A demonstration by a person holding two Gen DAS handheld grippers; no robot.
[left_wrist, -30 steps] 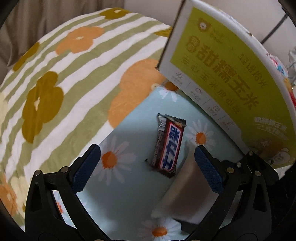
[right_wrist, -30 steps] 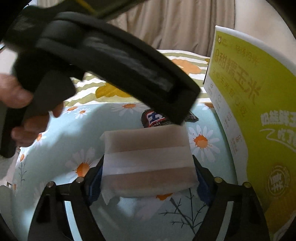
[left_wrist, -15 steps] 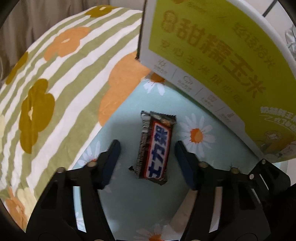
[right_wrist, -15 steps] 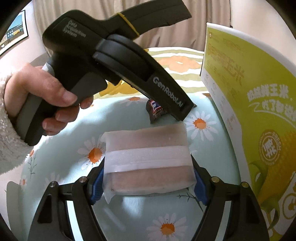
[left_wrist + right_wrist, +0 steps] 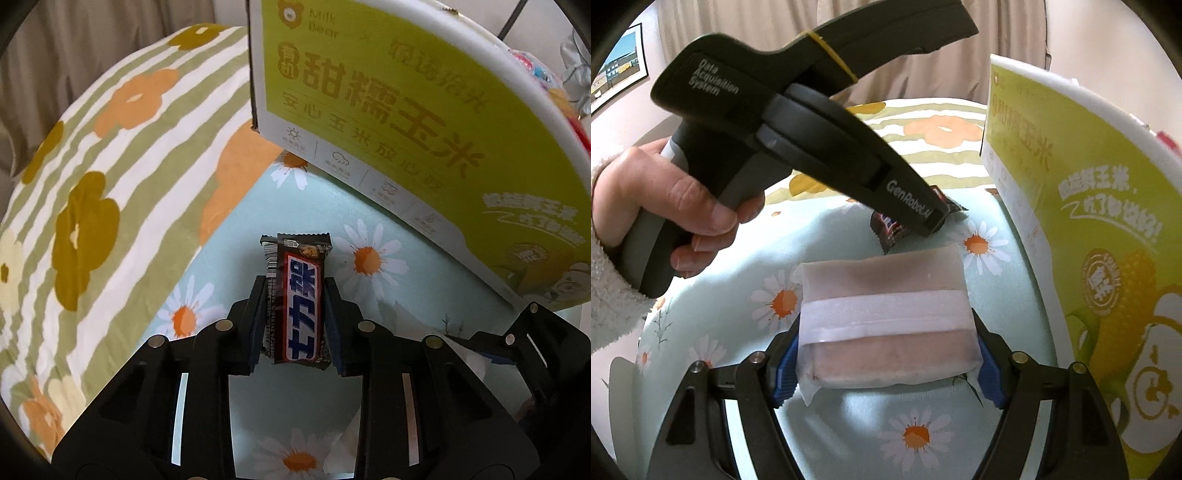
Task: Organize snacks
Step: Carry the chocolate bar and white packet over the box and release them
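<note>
step in hand: chocolate bar [image 5: 297,308] is gripped by the left hand-held gripper [image 5: 295,325], judged as pickup for sorting into the yellow-green box [image 5: 417,122]
left hand-held gripper: clenched on the chocolate bar, pads pressed on both long edges at the bar's near half
right hand-held gripper [image 5: 886,354]: clenched on a translucent wrapped snack [image 5: 886,321], held across its short ends
chocolate bar location: just beside the yellow-green box, on its open front side, over the daisy-print cloth [image 5: 369,214]; contact with the cloth cannot be told
wrapped snack location: near the yellow-green box, a little nearer the camera than the bar
bar long axis: along the fingers, pointed away from the wrist; far crimped end toward the box, label face up
wrapped snack long axis: crosswise between the pads
doing it well: grip to be kept mid-body, not on the crimp; bar to be lifted straight before being swung, box wall to be cleared
risk: thin wrapper may slip or twist if squeezed off-centre
</note>
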